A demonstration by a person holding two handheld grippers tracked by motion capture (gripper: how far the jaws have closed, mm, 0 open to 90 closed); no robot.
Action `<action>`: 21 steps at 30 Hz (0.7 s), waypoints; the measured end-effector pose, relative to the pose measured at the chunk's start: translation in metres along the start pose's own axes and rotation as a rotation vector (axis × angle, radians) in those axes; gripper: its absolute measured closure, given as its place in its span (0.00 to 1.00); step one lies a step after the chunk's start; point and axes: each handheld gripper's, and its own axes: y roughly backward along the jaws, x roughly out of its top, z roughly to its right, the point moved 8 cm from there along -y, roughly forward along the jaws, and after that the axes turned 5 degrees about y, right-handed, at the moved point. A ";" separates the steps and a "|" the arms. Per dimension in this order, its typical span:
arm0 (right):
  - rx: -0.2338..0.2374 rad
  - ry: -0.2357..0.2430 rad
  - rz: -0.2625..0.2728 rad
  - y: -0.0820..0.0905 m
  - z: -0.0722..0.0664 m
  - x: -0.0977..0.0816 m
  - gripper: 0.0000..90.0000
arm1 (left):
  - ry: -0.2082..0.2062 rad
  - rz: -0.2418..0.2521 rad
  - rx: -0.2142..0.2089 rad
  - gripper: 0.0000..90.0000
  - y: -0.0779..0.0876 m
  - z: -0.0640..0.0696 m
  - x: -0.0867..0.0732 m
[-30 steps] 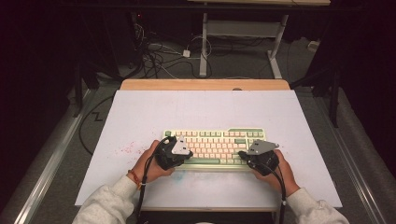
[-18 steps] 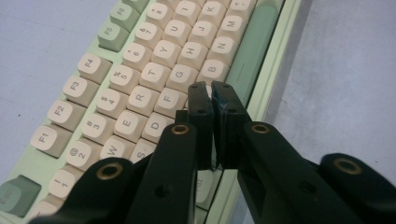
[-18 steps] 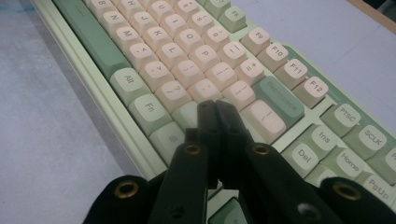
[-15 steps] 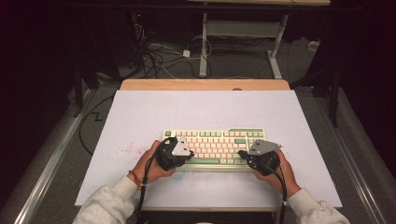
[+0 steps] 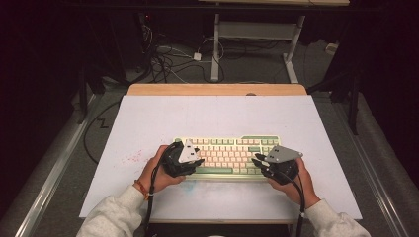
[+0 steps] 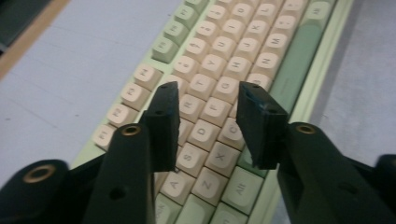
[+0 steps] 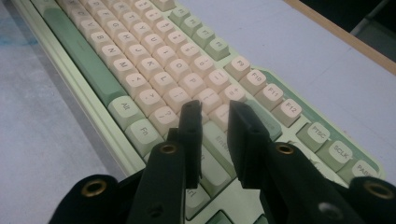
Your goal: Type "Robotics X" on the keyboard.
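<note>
Both grippers have just been opening with nothing between them, the left gripper (image 5: 196,162) now half-wide and the right gripper (image 5: 258,160) narrow, each over its own end of the keyboard (image 5: 232,148), lying lengthwise near the table's (image 5: 148,123) front edge.

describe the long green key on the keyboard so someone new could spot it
Start at the white table mat; near its front edge lies a pale green keyboard of mostly cream keys. Along the row nearest the person runs the space bar, between the two grippers. It is one long plain green bar, far wider than any neighbouring key.
</note>
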 end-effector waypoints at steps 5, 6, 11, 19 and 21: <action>-0.018 -0.006 0.019 0.001 0.001 0.003 0.71 | -0.001 0.022 0.029 0.48 0.000 -0.001 0.001; -0.019 -0.005 0.024 0.001 0.002 0.004 0.67 | 0.001 0.026 0.029 0.46 0.001 -0.001 0.001; -0.043 -0.029 0.036 0.001 0.005 0.006 0.49 | 0.029 0.045 0.041 0.33 0.001 -0.004 0.002; -0.091 -0.066 0.054 -0.002 0.010 0.007 0.26 | 0.047 0.042 0.066 0.18 -0.007 -0.002 0.000; -0.088 -0.076 0.053 -0.004 0.009 0.005 0.22 | 0.028 0.033 0.065 0.17 -0.010 0.002 -0.001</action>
